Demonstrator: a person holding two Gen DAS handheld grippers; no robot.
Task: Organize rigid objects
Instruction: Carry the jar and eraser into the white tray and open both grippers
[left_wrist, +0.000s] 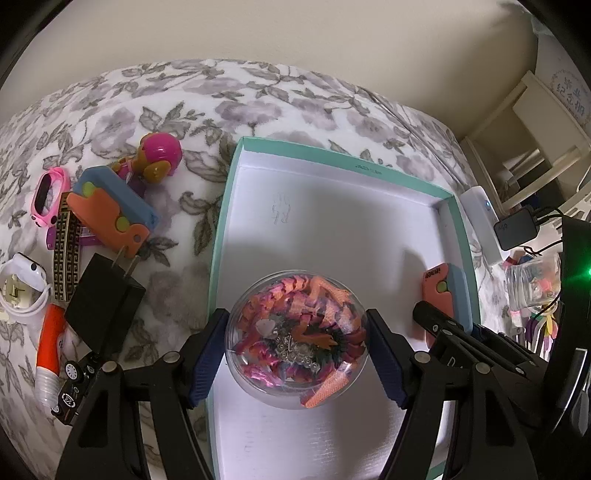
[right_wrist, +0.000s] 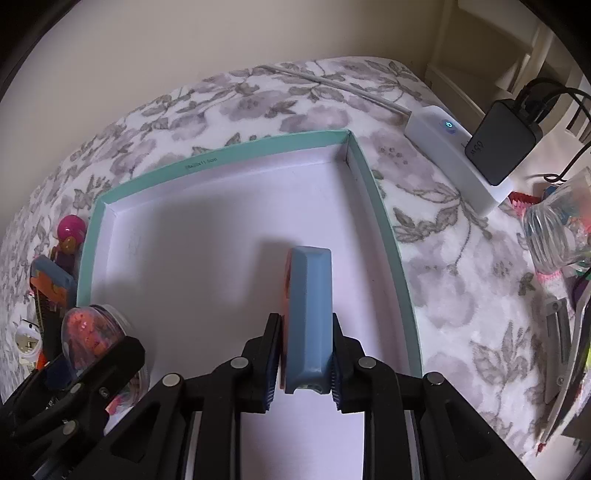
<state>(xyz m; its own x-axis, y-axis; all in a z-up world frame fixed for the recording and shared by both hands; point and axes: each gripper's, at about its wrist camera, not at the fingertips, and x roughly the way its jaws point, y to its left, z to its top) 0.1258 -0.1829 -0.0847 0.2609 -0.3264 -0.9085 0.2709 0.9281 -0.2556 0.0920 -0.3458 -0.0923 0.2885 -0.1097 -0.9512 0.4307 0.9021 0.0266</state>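
Now placing step: left claw (left_wrist: 295, 354) holds clear ball (left_wrist: 297, 338), right claw (right_wrist: 304, 360) clamps blue block (right_wrist: 308, 314), both inside teal box (right_wrist: 221, 158); next, seemingly, set down, release.

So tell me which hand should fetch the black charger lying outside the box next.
Probably the left. The black charger lies on the blanket beside the left gripper, but that gripper first has to set down its clear ball. The right gripper grips a blue block on the box's far side.
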